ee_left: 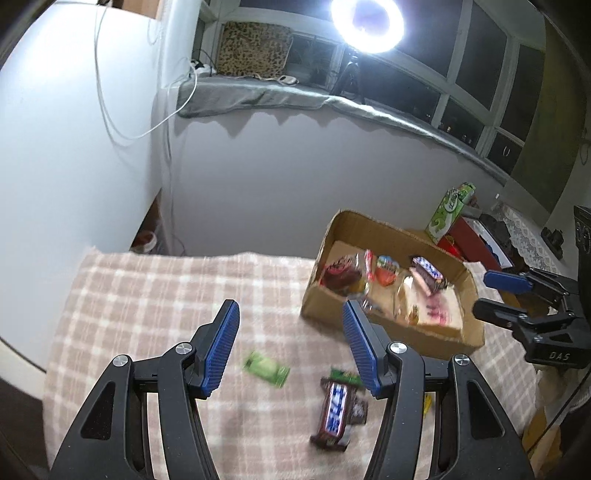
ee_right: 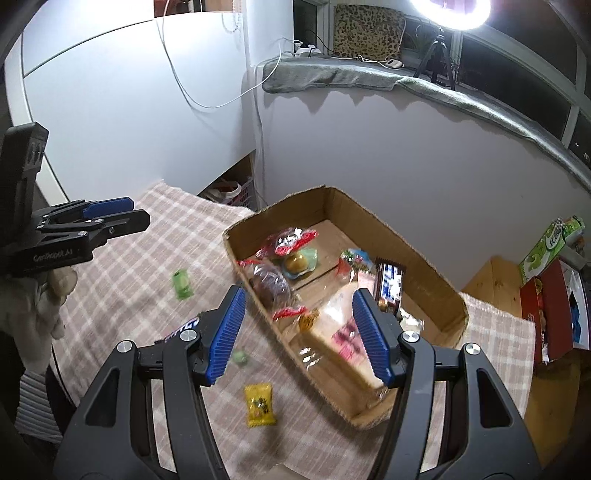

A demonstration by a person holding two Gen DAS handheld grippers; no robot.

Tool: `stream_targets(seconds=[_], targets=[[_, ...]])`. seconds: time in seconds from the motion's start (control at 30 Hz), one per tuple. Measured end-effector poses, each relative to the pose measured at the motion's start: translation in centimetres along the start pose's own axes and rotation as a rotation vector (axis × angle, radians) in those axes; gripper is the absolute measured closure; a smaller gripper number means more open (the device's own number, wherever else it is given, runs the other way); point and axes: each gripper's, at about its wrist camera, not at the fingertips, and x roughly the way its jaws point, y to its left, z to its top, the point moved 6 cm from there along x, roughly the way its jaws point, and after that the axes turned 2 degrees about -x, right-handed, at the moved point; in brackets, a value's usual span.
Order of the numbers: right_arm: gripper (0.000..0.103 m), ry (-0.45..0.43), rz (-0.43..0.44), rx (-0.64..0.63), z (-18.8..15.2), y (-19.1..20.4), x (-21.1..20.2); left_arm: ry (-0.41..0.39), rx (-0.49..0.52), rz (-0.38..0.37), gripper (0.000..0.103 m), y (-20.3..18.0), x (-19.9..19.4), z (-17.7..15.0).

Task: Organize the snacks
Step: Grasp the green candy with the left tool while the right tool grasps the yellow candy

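An open cardboard box (ee_left: 384,229) (ee_right: 369,218) stands on the checked cloth with several wrapped snacks inside, among them a bagged sandwich (ee_right: 332,332). Loose on the cloth lie a brown Snickers bar (ee_left: 334,413), a green packet (ee_left: 266,369) (ee_right: 182,283) and a yellow candy packet (ee_right: 259,404). My left gripper (ee_left: 290,314) hovers open above the cloth, left of the box, nothing between its blue pads. My right gripper (ee_right: 299,301) hangs open over the box's near corner, also empty. Each gripper shows in the other's view: the right gripper (ee_left: 484,293), the left gripper (ee_right: 138,212).
The checked cloth (ee_left: 147,295) covers a table that ends at a white wall. A green carton (ee_left: 448,212) and a red box (ee_right: 546,314) stand beyond the cardboard box on the right. A ring light (ee_left: 365,22) glares from the window sill. A person's hand (ee_right: 51,295) holds the left gripper.
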Motion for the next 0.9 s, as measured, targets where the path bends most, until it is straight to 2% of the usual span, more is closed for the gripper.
stream_targets(seconds=[0.33,0.47,0.63,0.9], targets=[[0.040,0.030,0.029,-0.013,-5.6,1.9,-1.2,0.104,-0.034,0.027,0.047,1.9,1.8,-5.3],[0.051,0.059,0.033,-0.021,-7.7,2.5,-0.8,0.151,-0.039,0.024,0.051,2.0,3.3,-7.3],[0.052,0.109,0.055,-0.023,-9.9,3.3,0.5,0.176,-0.058,0.013,0.051,2.0,4.5,-8.3],[0.052,0.179,0.059,-0.018,-12.0,3.5,3.7,0.202,-0.111,-0.005,0.051,2.6,6.4,-8.1]])
